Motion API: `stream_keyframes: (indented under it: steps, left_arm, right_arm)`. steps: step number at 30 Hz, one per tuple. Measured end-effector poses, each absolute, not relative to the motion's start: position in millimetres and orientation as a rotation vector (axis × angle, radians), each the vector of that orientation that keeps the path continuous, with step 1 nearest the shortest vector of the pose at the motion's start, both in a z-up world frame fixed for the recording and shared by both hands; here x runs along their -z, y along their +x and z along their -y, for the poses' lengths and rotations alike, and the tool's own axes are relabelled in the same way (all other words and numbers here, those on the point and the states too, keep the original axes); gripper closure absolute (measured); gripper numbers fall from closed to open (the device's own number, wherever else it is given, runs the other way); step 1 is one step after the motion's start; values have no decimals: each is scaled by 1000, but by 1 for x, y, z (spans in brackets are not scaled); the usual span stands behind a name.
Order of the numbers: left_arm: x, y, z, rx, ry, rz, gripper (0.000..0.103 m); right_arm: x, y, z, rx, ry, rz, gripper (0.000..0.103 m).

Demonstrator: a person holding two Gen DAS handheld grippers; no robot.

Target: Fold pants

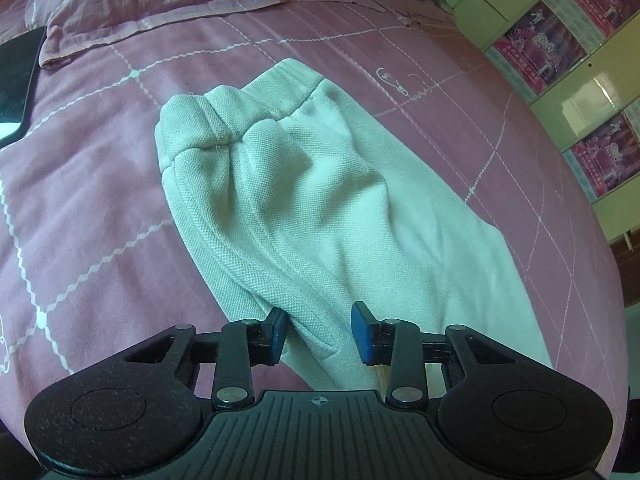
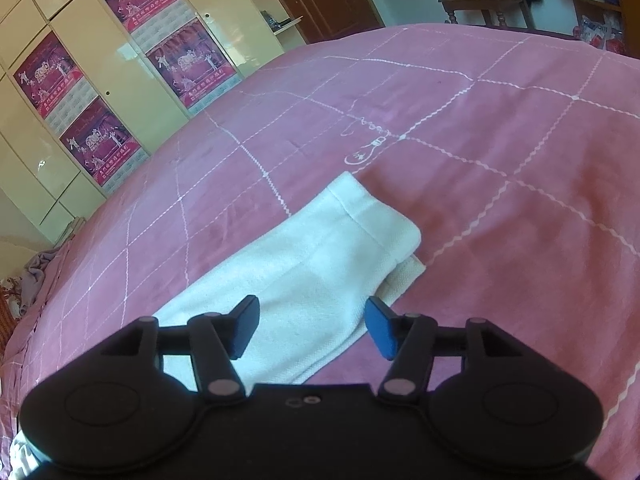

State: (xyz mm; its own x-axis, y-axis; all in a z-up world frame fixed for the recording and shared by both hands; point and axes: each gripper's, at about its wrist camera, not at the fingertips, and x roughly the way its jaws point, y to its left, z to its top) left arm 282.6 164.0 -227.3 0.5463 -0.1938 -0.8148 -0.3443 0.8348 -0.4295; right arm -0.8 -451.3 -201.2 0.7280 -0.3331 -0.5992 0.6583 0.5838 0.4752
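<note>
White pants, pink white-checked bedspread

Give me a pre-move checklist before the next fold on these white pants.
1. Left hand-held gripper over the pants, fabric between its pads: ok.
2. Left pads pressing on the fabric: not ok, gap shows.
3. Right hand-held gripper above the leg end, open: ok.
4. Right holding fabric: not ok.
5. Legs stacked evenly at the hems: not ok, lower layer sticks out.
6. Bedspread beyond the hems free for folding: ok.
</note>
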Motion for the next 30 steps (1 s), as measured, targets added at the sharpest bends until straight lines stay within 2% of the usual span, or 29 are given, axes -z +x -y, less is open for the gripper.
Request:
stream_keyframes:
  steps: [6,7,8,16,19,23,27,30]
  left_arm:
    - [229,277,-180,-179,-648,-915,71]
    - [226,279,-181,-185,-639,-898,78]
    - [225,284,-181,-183,-626,-899,93]
    - [221,298,-164,-187,-399,-913,96]
    - [202,301,-173,-165,-398,-864,96]
    - [166,294,-182,-116,-332,-747,96]
    - [228,289,-184,-162,-277,-928,96]
    - [234,283,-181,-159,-241,-904,96]
  right_arm:
    - [204,3,451,620,724,-506,44]
    - [205,4,451,621,719,-511,44]
    - [205,5,451,623,715,-514,44]
    - [208,19,446,653,600,-597,45]
    - [209,29,445,666,539,-659,48]
    - [197,32,442,644,548,-638,48]
    - [203,44,435,632,479,-690,48]
    - [213,52,432,646,445,-730,46]
